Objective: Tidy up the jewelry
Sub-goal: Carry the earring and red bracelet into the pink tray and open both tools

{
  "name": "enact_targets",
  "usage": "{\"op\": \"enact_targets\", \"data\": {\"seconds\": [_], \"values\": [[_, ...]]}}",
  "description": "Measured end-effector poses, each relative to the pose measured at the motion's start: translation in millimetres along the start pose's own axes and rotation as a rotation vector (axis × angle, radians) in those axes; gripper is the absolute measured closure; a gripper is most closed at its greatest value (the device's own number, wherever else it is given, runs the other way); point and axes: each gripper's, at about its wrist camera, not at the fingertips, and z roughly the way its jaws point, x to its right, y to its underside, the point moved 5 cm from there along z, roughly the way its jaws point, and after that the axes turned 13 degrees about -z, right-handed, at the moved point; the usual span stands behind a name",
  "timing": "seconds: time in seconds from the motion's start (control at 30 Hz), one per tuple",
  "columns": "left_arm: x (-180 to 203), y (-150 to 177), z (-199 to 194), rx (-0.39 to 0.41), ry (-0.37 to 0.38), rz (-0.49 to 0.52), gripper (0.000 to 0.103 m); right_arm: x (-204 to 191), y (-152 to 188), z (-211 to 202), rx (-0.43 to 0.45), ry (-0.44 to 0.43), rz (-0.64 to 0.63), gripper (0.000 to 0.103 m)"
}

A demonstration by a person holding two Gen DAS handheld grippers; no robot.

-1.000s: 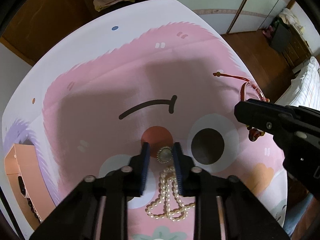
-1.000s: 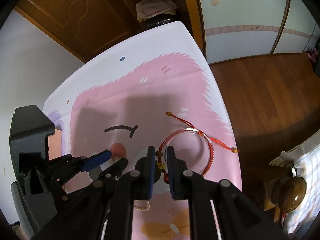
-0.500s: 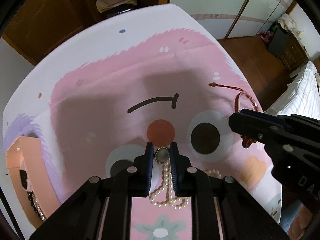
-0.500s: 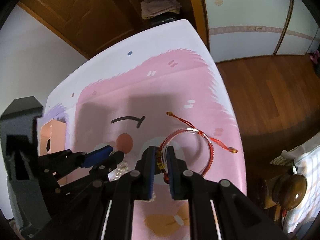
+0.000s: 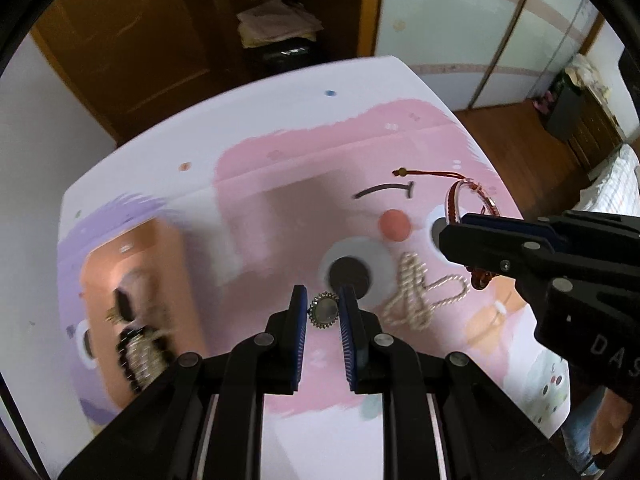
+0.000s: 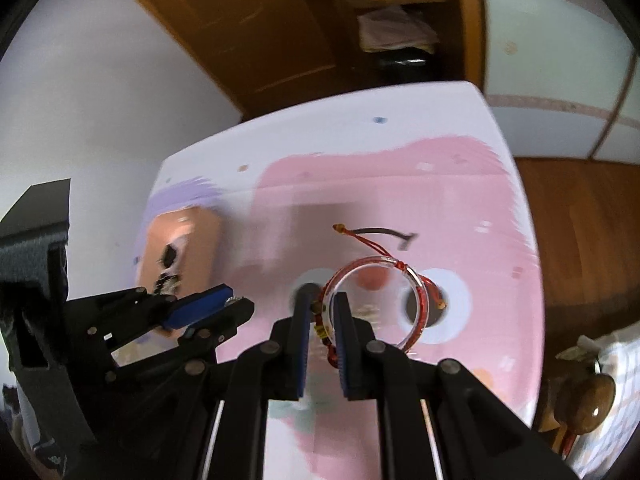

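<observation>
Left wrist view, left gripper [image 5: 323,312] clamping brooch [image 5: 324,311], right gripper [image 6: 322,312] clamping bracelet [image 6: 376,300]

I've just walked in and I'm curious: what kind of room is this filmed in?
Probably a bedroom in a home: a wooden door, folded clothes on a shelf, sliding wardrobe panels and a bed edge.

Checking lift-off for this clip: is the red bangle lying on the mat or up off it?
Off the mat. The right tongs are shut on the red bangle, which hangs tilted above the mat.
</observation>
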Motion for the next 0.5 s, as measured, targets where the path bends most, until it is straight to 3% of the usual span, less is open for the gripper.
{"op": "enact_targets", "data": {"seconds": [0.4,0.5], "values": [[-126,25,-56,0.117,-0.055,-0.145,0.089,-110,-30,2,0.017,-0.105,-0.195,0.092],[-157,32,-60,0.121,-0.039,-0.193,0.089,-135,-39,3,0.028,-0.129,-0.234,0.092]]}}
